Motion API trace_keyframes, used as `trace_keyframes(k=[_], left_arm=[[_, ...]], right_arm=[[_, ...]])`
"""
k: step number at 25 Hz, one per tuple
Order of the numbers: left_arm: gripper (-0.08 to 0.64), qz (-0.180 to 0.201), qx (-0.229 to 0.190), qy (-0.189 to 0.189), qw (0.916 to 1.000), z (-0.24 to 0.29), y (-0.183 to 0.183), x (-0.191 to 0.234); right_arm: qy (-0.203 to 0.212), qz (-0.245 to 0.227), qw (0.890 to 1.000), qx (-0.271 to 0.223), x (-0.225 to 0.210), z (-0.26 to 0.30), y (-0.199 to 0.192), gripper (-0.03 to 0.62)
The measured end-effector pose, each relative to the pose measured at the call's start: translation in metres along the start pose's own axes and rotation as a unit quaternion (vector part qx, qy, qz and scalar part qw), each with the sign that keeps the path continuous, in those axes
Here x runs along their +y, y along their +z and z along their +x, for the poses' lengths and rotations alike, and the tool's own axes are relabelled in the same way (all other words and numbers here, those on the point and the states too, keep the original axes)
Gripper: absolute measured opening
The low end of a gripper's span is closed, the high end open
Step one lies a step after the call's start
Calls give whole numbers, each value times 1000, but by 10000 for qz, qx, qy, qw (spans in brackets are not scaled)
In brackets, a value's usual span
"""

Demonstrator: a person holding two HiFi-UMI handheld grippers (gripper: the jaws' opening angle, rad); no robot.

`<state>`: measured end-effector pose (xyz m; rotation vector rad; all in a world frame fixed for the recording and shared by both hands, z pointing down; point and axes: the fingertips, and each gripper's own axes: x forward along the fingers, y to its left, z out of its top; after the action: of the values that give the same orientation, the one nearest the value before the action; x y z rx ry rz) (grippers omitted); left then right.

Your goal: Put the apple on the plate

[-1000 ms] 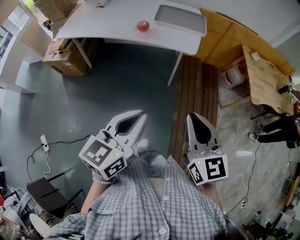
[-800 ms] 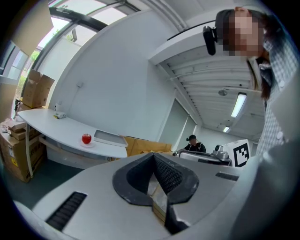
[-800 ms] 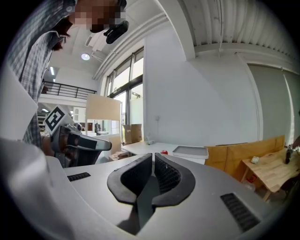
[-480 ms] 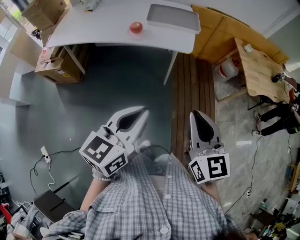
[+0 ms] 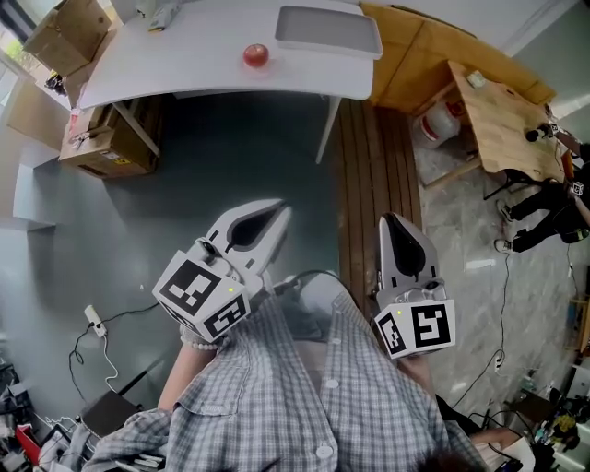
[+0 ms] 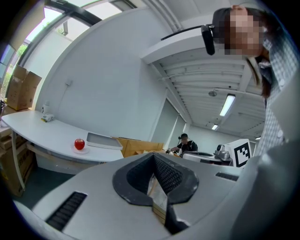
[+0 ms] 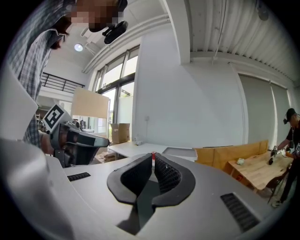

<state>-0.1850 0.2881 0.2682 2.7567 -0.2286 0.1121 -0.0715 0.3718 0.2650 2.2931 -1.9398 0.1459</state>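
Both hand-held units were carried low in front of the operator's grey checked shirt (image 5: 304, 396), above a dark grey floor (image 5: 230, 157) and well apart from the work surface.

Left gripper (image 5: 279, 211): clenched. In the left gripper view its jaws met at the tips (image 6: 153, 155) with nothing gripped between the ribbed black pads (image 6: 166, 174).

Right gripper (image 5: 395, 219): clenched. In the right gripper view the jaw tips were together (image 7: 153, 156) and no object was held.

The glossy red apple (image 5: 255, 55) was on the white table with a curved front edge (image 5: 175, 64), about midway along its length and nearer the front edge than the back. In the left gripper view the red apple (image 6: 79, 143) appeared to rest on a small white round plate (image 6: 73, 150); the head view did not resolve that plate.

A shallow grey rectangular tray (image 5: 329, 30) lay just beside the apple, toward the table's right end and back edge. It was empty.

A brown cardboard box (image 5: 69, 26) sat at the table's left end, and a second cardboard box (image 5: 103, 147) sat on the floor below that end. A light wooden table (image 5: 498, 120) stood well apart to the right.
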Motion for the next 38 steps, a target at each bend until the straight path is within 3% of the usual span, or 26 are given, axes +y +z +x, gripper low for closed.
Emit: trace_keyframes(k=[19, 27, 38], left_arm=[[9, -15, -49, 408, 9992, 13, 7, 30], [9, -22, -172, 471, 9987, 54, 27, 46], [9, 43, -443, 944, 9945, 105, 62, 80]], right_arm=[[415, 121, 9991, -29, -12, 49, -6, 31], [564, 82, 9984, -52, -44, 86, 2, 31], [1114, -69, 9936, -189, -85, 161, 24, 31]])
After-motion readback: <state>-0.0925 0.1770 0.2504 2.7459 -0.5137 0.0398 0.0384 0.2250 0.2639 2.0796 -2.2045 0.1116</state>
